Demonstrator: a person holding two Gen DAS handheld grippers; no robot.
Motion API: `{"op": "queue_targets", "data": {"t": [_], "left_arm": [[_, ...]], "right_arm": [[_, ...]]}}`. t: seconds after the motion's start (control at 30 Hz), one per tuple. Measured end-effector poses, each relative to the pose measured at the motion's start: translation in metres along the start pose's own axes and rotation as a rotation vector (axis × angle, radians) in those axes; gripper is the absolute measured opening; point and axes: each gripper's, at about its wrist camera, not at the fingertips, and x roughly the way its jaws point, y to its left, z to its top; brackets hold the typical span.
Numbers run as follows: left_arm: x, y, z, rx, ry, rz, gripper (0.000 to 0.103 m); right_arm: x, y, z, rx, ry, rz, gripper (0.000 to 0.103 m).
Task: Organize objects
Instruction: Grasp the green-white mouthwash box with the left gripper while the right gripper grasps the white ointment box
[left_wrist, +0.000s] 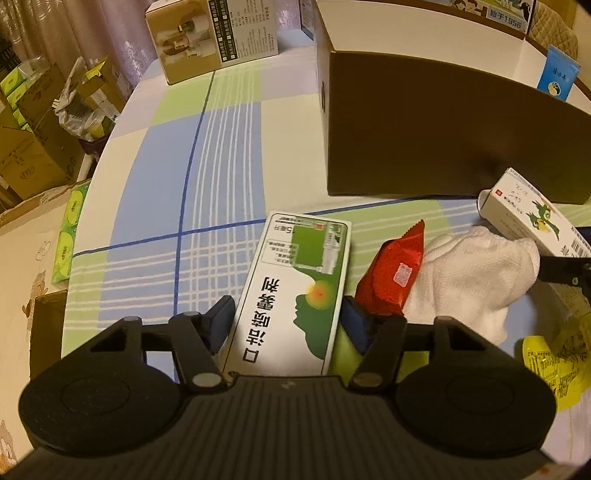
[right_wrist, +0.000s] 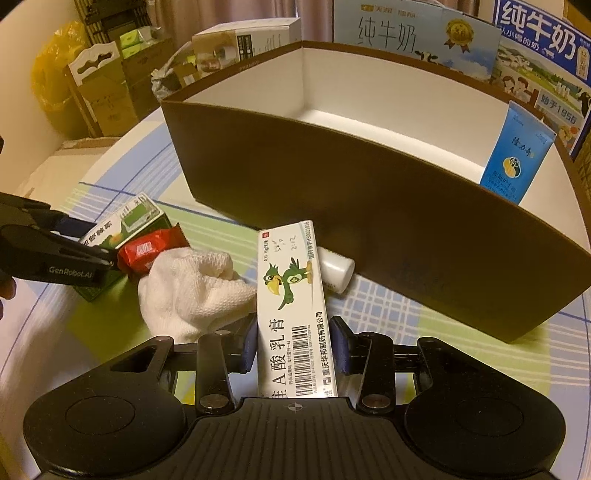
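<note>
The brown box (right_wrist: 369, 206) is seen open-topped on the checked tablecloth (left_wrist: 207, 147), one blue tube (right_wrist: 513, 155) stood upright against its inner wall (lower end hidden by the rim). Two cartons are held: the green-and-white carton (left_wrist: 295, 291) is clamped flat-sided in the left gripper (left_wrist: 286, 321), long axis running forward toward the box; the parrot-printed carton (right_wrist: 295, 306) is pinched in the right gripper (right_wrist: 293, 343), likewise pointed boxward. Between them, one white sock (right_wrist: 192, 291) and one red sachet (right_wrist: 147, 251) are laid. One white bottle (right_wrist: 338, 273) is half hidden behind the parrot carton.
</note>
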Motion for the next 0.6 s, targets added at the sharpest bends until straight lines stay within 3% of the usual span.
{"op": "queue_targets", "data": {"t": [0.23, 0.6], "left_arm": [[-0.005, -0.006, 0.000, -0.044, 0.084, 0.021, 0.053], [0.001, -0.008, 0.001, -0.041, 0.061, 0.037, 0.055]], "right_arm": [[0.006, -0.002, -0.001, -0.004, 0.027, 0.013, 0.038], [0.022, 0.005, 0.000, -0.034, 0.023, -0.037, 0.045]]}}
